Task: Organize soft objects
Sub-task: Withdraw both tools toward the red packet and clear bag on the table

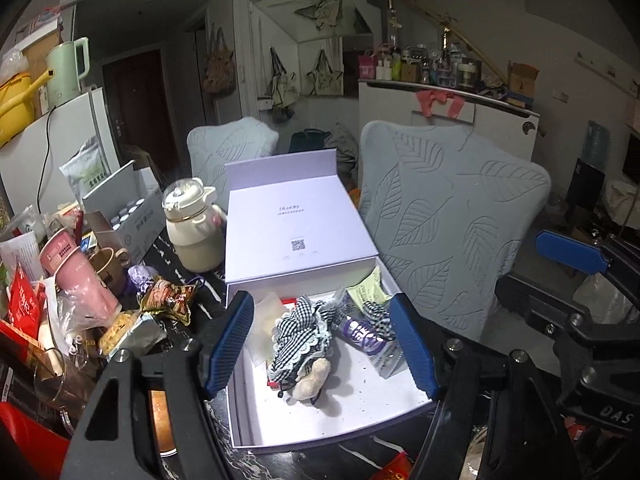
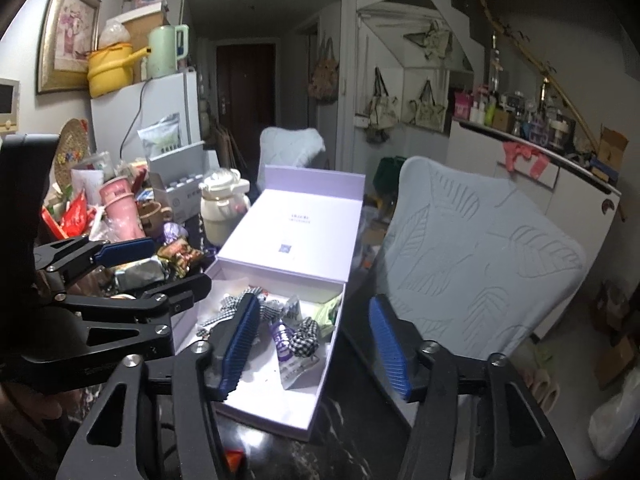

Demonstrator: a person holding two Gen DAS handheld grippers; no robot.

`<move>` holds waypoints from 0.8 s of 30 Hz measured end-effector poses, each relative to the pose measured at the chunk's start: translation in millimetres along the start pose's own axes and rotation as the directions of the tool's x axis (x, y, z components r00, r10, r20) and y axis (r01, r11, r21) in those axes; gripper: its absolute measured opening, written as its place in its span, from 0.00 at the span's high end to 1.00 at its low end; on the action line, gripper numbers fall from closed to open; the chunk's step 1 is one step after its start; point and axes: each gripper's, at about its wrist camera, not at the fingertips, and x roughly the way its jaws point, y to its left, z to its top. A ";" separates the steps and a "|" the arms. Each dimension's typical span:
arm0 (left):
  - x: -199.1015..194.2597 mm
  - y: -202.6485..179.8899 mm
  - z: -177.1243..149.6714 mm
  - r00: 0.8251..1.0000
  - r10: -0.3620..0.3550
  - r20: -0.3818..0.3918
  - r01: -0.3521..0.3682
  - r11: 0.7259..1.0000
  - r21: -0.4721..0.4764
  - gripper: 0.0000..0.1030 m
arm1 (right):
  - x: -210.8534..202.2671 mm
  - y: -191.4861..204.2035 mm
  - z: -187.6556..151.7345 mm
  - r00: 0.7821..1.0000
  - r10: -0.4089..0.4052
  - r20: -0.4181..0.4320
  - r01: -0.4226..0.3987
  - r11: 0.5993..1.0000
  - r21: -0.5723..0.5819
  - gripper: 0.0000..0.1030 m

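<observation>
An open lilac box (image 1: pixel 320 428) lies on the dark table, its lid (image 1: pixel 296 220) folded back. Inside lie a black-and-white checked cloth doll with a beige plush part (image 1: pixel 304 344), a checked scrunchie (image 2: pixel 304 336), a purple-printed packet (image 1: pixel 362 332) and a pale green packet (image 1: pixel 366 290). My left gripper (image 1: pixel 324 344) is open and empty, hovering over the box, its blue pads either side of the doll. My right gripper (image 2: pixel 316 348) is open and empty, above the box's right edge (image 2: pixel 332 340). The right gripper also shows in the left wrist view (image 1: pixel 576 256).
Clutter crowds the table's left: a cream kettle-shaped bottle (image 1: pixel 192 232), a pink cup (image 1: pixel 80 280), a brown mug (image 1: pixel 110 264), snack wrappers (image 1: pixel 168 300), a carton of bottles (image 1: pixel 124 216). Two chairs with leaf-patterned covers (image 1: pixel 448 216) stand right and behind the table. A fridge (image 2: pixel 152 108) stands at left.
</observation>
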 end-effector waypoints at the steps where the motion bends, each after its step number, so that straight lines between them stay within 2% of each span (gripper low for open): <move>1: -3.9 -1.3 -0.1 1.000 -0.006 0.008 0.006 1.000 0.002 0.32 | -4.7 -0.1 -0.3 1.000 -0.001 0.009 0.001 1.000 -0.001 0.38; 6: -18.8 -8.4 -0.4 0.999 -0.019 0.031 0.019 1.000 0.014 0.32 | -24.3 -0.2 -6.3 0.999 -0.012 0.029 0.012 1.000 -0.003 0.34; 14: -47.3 -23.8 -3.8 0.996 -0.048 0.074 0.046 0.998 0.032 0.32 | -48.5 -5.6 -22.2 0.999 -0.027 0.028 0.026 0.999 0.030 0.33; 24: -73.0 -37.7 -23.8 0.998 -0.052 0.033 0.051 0.998 0.023 0.32 | -78.9 -12.6 -45.5 0.999 -0.030 0.028 0.028 0.997 0.072 0.33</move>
